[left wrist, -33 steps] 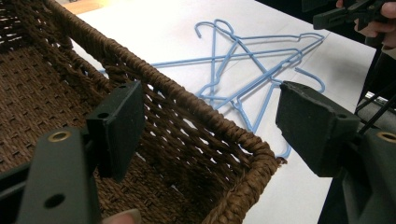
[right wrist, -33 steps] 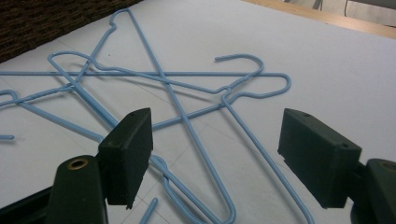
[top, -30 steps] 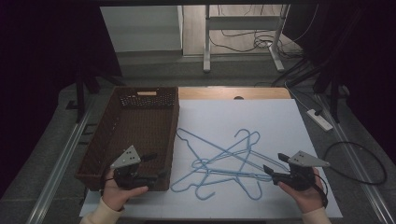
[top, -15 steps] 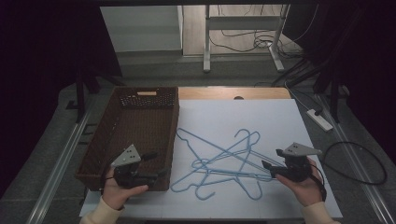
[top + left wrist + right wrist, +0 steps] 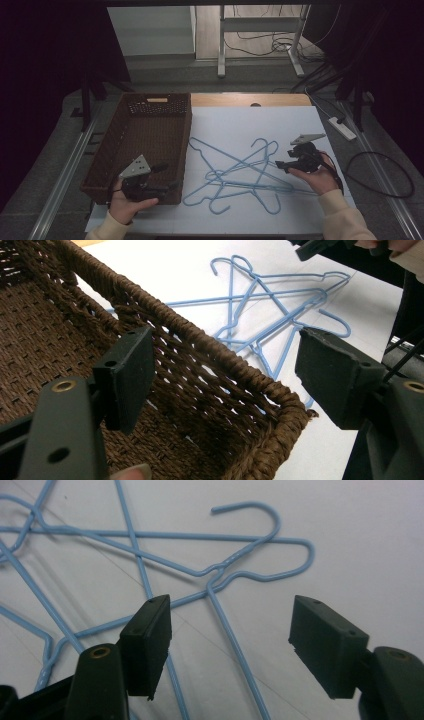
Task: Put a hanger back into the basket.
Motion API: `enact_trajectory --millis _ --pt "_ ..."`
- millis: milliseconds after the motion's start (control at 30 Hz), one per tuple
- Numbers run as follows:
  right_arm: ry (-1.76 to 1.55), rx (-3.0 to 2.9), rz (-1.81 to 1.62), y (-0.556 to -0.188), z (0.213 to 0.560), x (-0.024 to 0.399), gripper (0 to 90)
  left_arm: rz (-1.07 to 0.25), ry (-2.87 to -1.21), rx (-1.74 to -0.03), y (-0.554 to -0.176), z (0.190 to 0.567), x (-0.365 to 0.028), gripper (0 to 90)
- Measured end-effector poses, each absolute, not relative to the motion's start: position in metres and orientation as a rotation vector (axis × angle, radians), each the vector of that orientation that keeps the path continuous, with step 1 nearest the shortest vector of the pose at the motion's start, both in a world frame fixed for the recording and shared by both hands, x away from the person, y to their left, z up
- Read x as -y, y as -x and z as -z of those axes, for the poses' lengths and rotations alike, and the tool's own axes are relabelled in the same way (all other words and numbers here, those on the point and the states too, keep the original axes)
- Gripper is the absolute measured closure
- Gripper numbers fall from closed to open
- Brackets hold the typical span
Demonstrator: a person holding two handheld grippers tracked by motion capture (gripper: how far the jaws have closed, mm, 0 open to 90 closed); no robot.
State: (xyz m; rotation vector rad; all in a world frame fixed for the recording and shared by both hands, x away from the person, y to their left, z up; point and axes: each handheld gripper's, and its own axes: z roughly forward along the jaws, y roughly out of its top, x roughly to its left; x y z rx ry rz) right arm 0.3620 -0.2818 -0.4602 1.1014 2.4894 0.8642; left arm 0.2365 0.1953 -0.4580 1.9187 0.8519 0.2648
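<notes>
On the left of the white worktop (image 5: 300, 125) stands the brown wicker basket (image 5: 150, 135). My left gripper (image 5: 167, 176) hangs over its near right corner, jaws spread wide with nothing between them; in the left gripper view the woven rim (image 5: 210, 352) runs between the two pads. Just right of the basket, in the middle of the worktop, lies a tangle of blue wire hangers (image 5: 240, 175), crossing one another flat on the white sheet. My right gripper (image 5: 281, 165) sits at the right edge of that pile, pointing toward it. Its jaws have just been closing a little but stand apart, and in the right gripper view one hanger's wire (image 5: 235, 645) runs between the pads, untouched.
</notes>
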Motion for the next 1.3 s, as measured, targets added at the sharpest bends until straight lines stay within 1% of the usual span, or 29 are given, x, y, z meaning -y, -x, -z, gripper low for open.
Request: enact_trajectory --millis 200,267,833,867,900,933,967,1000,1033,1067,1100,1167,1200,1233,1300 --pt "-1.087 -2.58 -0.78 -0.379 0.465 0.27 38.1 -0.267 -1.917 -0.851 -0.236 0.458 -0.196 24.5" --pt "-1.091 -2.624 -0.75 -0.385 0.469 0.265 41.5 -0.268 -1.917 -0.853 -0.236 0.457 -0.196 24.5" --pt "-1.096 -2.713 -0.59 -0.406 0.487 0.254 52.3 -0.271 -1.918 -0.853 -0.237 0.458 -0.198 24.6" --pt "-1.096 -2.723 -0.57 -0.408 0.488 0.253 55.1 -0.271 -1.918 -0.856 -0.237 0.458 -0.198 24.6" --pt "-1.096 -2.723 -0.57 -0.408 0.488 0.253 55.1 -0.271 -1.918 -0.856 -0.237 0.458 -0.198 24.6" --pt "-1.094 -2.736 -0.555 -0.409 0.489 0.252 58.2 -0.271 -1.918 -0.856 -0.238 0.458 -0.198 24.6" --pt "-1.094 -2.736 -0.555 -0.409 0.489 0.252 58.2 -0.271 -1.918 -0.857 -0.238 0.458 -0.199 24.6" --pt "-1.085 -2.742 -0.525 -0.41 0.491 0.25 61.8 -0.272 -1.918 -0.857 -0.238 0.458 -0.199 24.6" --pt "-1.085 -2.742 -0.525 -0.41 0.491 0.25 61.8 -0.272 -1.917 -0.856 -0.238 0.458 -0.199 24.6" --pt "-1.078 -2.751 -0.503 -0.41 0.493 0.249 65.9 -0.272 -1.916 -0.856 -0.237 0.458 -0.199 24.6" --pt "-1.078 -2.751 -0.503 -0.41 0.493 0.249 65.9 -0.272 -1.916 -0.856 -0.237 0.458 -0.199 24.6" --pt "-1.069 -2.76 -0.486 -0.41 0.494 0.248 69.0 -0.273 -1.917 -0.856 -0.237 0.458 -0.199 24.6" --pt "-1.057 -2.77 -0.486 -0.41 0.493 0.246 76.6 -0.273 -1.918 -0.854 -0.237 0.458 -0.199 24.6" --pt "-1.055 -2.779 -0.478 -0.41 0.493 0.246 79.4 -0.273 -1.918 -0.854 -0.237 0.458 -0.199 24.6" --pt "-1.051 -2.783 -0.469 -0.41 0.493 0.245 79.9 -0.274 -1.92 -0.853 -0.237 0.457 -0.198 24.6"
